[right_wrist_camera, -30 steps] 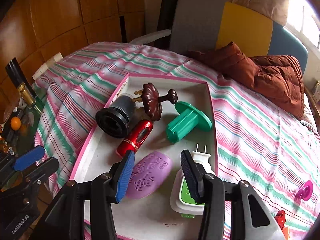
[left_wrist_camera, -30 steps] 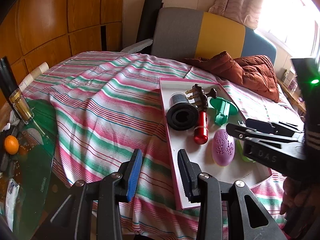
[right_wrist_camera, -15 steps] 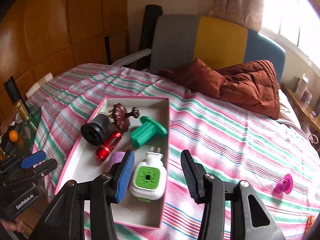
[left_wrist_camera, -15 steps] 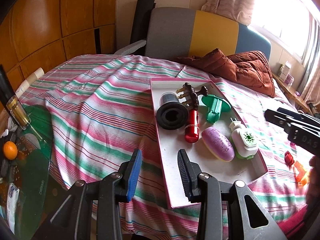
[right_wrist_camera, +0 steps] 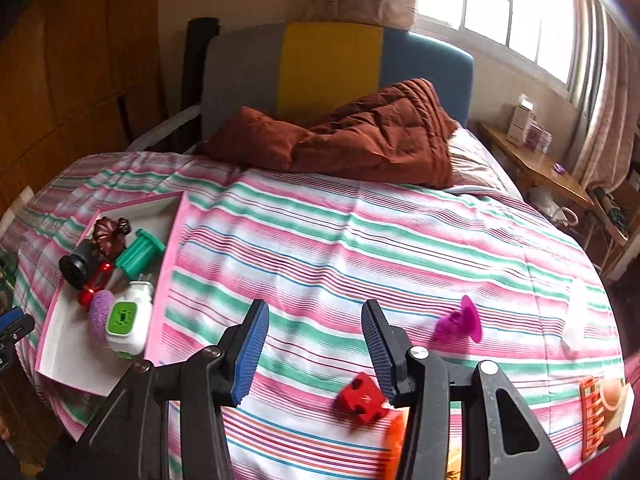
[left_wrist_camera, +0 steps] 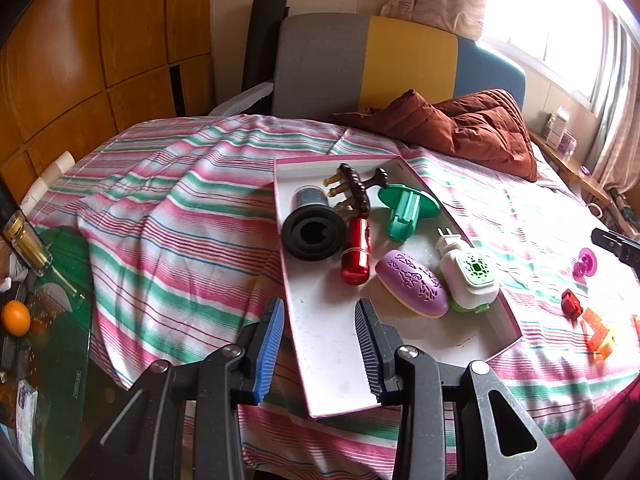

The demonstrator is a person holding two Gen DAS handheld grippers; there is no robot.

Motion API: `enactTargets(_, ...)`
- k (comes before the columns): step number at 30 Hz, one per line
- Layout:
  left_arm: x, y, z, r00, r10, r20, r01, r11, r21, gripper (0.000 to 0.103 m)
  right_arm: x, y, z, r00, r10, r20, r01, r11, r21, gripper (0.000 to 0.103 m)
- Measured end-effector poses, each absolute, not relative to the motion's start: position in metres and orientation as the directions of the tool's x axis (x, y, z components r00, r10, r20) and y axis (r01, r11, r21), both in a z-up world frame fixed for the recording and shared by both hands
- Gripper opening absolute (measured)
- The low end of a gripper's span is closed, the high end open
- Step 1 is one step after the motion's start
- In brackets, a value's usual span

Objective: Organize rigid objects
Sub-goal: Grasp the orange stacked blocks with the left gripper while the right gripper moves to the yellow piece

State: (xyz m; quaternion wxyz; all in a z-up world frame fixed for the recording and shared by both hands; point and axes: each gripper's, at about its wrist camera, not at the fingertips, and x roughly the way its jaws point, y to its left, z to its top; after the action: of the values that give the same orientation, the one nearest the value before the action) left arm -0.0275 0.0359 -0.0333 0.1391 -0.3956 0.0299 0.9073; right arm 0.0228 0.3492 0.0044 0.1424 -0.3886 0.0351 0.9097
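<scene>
Now, step: I'm between picks, with six things in the tray (left_wrist_camera: 320,344) and loose pieces on the striped bedspread (right_wrist_camera: 360,240).
Right gripper (right_wrist_camera: 316,350): fingers apart, empty, hovering over the bedspread.
Nearest piece: red block (right_wrist_camera: 362,398), just beside my right fingertip; pink piece (right_wrist_camera: 458,320) lies further off.
Left gripper (left_wrist_camera: 319,350): fingers apart, empty, at the tray's near corner.
Next move: I judge a short drop with the right gripper to straddle the red block, then close.
</scene>
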Motion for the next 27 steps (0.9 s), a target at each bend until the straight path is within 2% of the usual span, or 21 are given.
enactTargets(8, -0.024, 0.05, -0.03, -0.649, 0.238, -0.723, -0.314, -0.949, -0.03, 0.038, 0.06, 0.424, -0.004, -0.615, 0.312, -0.724, -0.486, -0.873, 0.036, 0.049)
enactTargets(13, -0.022, 0.061, -0.027, -0.647, 0.25, -0.72, -0.34, -0.94, -0.021, 0.038, 0.085, 0.465, -0.011, -0.627, 0.296, -0.721, -0.611, -0.761, 0.219, 0.049)
enactTargets(19, -0.019, 0.087, -0.022, -0.626, 0.306, -0.717, -0.416, -0.909, -0.024, 0.038, 0.098, 0.477, -0.008, -0.672, 0.282, -0.685, -0.629, -0.705, 0.327, 0.049)
enactTargets(22, -0.016, 0.106, -0.02, -0.609, 0.339, -0.717, -0.464, -0.886, -0.025, 0.047, 0.105, 0.481, -0.004, -0.7, 0.277, -0.659, -0.624, -0.685, 0.375, 0.049)
enactTargets(27, -0.008, 0.146, -0.019, -0.552, 0.419, -0.721, -0.568, -0.822, -0.043, 0.047, 0.116, 0.498, -0.008, -0.748, 0.231, -0.622, -0.61, -0.609, 0.507, 0.05)
